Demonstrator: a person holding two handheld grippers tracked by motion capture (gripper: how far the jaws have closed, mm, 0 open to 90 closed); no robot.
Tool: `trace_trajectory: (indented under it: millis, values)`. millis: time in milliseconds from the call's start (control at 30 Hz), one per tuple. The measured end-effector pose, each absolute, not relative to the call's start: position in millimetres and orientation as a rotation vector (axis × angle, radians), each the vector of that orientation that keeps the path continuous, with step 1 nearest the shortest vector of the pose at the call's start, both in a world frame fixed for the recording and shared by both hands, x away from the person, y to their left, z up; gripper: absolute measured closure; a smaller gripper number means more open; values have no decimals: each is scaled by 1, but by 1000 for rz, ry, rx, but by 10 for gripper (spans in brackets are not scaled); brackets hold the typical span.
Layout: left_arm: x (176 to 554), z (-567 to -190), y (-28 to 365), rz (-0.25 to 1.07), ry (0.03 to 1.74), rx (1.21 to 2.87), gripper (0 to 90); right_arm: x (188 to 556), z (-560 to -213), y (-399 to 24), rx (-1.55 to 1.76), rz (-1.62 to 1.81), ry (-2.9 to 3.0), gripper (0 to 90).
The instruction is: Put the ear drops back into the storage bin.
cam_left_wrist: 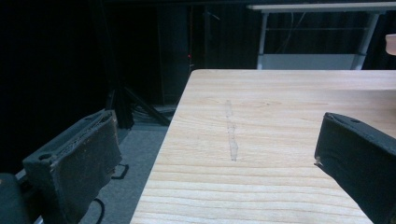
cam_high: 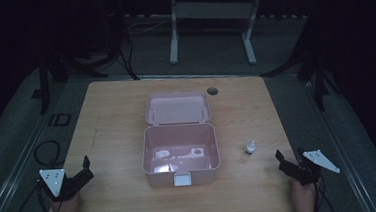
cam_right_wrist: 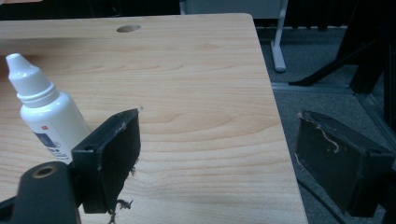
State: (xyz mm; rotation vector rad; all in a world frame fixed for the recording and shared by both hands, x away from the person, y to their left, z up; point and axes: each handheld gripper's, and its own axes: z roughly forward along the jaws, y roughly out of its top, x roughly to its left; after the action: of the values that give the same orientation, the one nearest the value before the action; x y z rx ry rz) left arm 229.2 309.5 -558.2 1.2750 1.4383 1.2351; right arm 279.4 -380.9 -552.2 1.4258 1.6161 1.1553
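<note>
My right gripper (cam_right_wrist: 215, 158) hangs wide apart, empty, at the table's (cam_high: 107, 131) near corner. The small white dropper bottle (cam_right_wrist: 44, 112) stands upright just beyond its left jaw, nearer this hand. My left gripper (cam_left_wrist: 215, 163) gapes empty too. Farther inward sits the open pink box (cam_high: 180, 156); nothing blocks the bottle.

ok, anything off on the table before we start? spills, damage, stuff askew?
Nothing spilled or tipped. The pink box sits open and square, and the dropper bottle stands upright to its right. The one flaw: the pads on the right hand-held gripper are frayed, with loose threads hanging off them. A faint scuff marks the tabletop.
</note>
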Motion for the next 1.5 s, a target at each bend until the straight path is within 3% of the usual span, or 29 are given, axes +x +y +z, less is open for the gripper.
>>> trace_trajectory:
  millis: [767,1500]
  values:
    - [229,-558,313,1229,1461,1251,3,298,-551,-377,1447,1048,2030,141]
    - [229,-558,313,1216,1460,1254,3,316,-514,-349,1469,453,2551,144]
